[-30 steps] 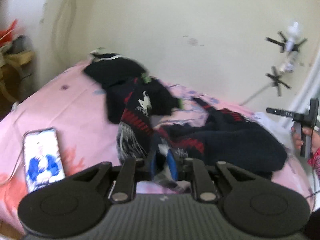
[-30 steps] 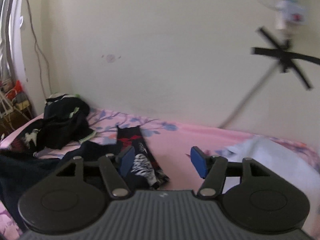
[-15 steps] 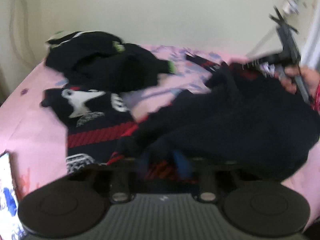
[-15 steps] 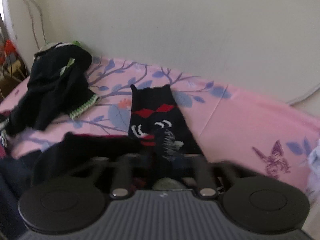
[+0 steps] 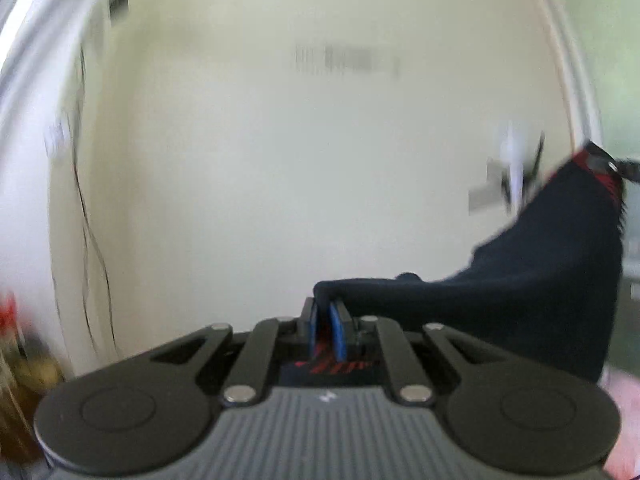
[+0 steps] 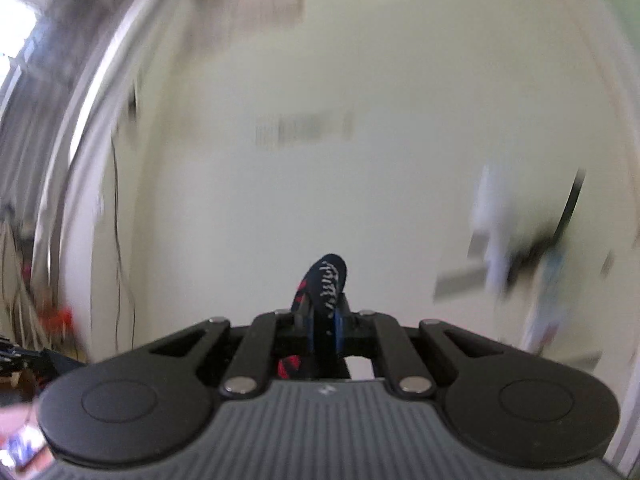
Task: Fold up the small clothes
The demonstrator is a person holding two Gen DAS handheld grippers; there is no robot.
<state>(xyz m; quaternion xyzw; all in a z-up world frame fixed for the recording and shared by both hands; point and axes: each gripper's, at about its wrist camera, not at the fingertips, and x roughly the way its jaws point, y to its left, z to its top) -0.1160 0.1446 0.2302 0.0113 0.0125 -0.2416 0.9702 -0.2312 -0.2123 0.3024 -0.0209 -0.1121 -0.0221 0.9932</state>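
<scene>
Dark red-trimmed garment point(image 5: 520, 288) stretched between pinching jaws.

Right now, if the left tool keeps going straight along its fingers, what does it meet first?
Apart from the dark garment already clamped in the left tool, probably the cream wall; nothing else shows ahead, though depth is unclear in the blur.

We have 2 fisheye views, each mounted just behind its own claw and looking forward along the fingers. The left wrist view sits close over the left claw point(image 5: 325, 328) and faces a pale wall point(image 5: 280, 180), tilted upward. The right wrist view rides equally close behind the right claw point(image 6: 323, 326), facing the same wall point(image 6: 360, 200). Both share that wall, a blurred grey patch point(image 5: 344, 58) point(image 6: 304, 130), and probably the dark garment point(image 5: 520, 280) point(image 6: 326, 284) stretched between them.
</scene>
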